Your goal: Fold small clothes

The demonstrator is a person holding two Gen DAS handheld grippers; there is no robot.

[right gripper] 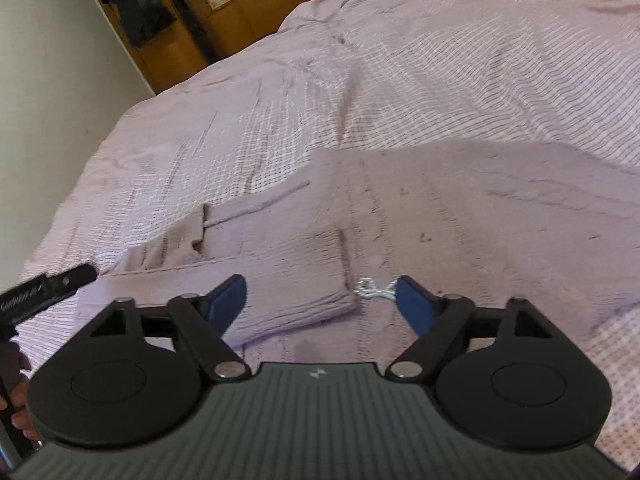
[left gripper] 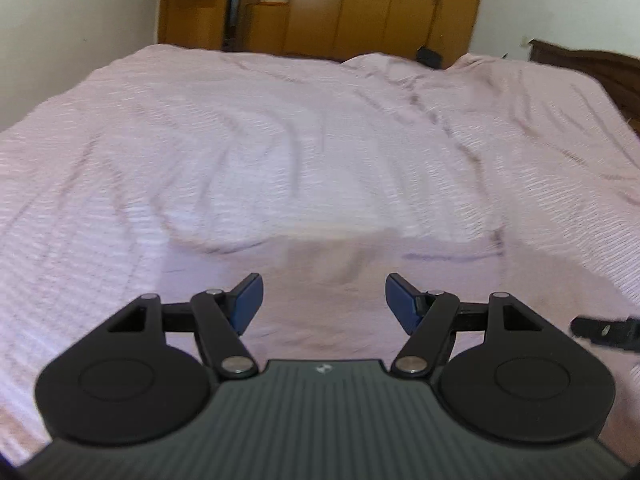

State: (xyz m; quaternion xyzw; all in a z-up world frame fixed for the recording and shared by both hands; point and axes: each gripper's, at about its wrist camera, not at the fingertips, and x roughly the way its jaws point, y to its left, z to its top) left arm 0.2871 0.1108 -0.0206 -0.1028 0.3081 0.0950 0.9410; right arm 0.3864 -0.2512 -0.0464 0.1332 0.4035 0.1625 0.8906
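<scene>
A: Where is everything sitting, going left to right?

B: The left hand-held gripper [left gripper: 324,300] is hovering with its jaws apart and nothing between them, over the near edge of the bed [left gripper: 100,184]. Just ahead of it the small pink garment [left gripper: 320,256] is lying flat, hard to tell from the sheet in that blurred view.

A: And from the other side?

B: The garment [right gripper: 280,264] is showing as a partly folded rectangle with layered edges near the bed's [right gripper: 500,80] near edge. The right hand-held gripper [right gripper: 320,300] is hanging over its right end, jaws also apart and empty. A bit of white string [right gripper: 372,289] is lying just beside that end.

A: So how should the next fold go?

B: I would say both grippers should be pinching all layers at the corners, not only the top one, lifting evenly and laying the cloth over slowly so the edges line up. The thin fabric is likely to drag the sheet, so a shallow pinch seems wise.
</scene>
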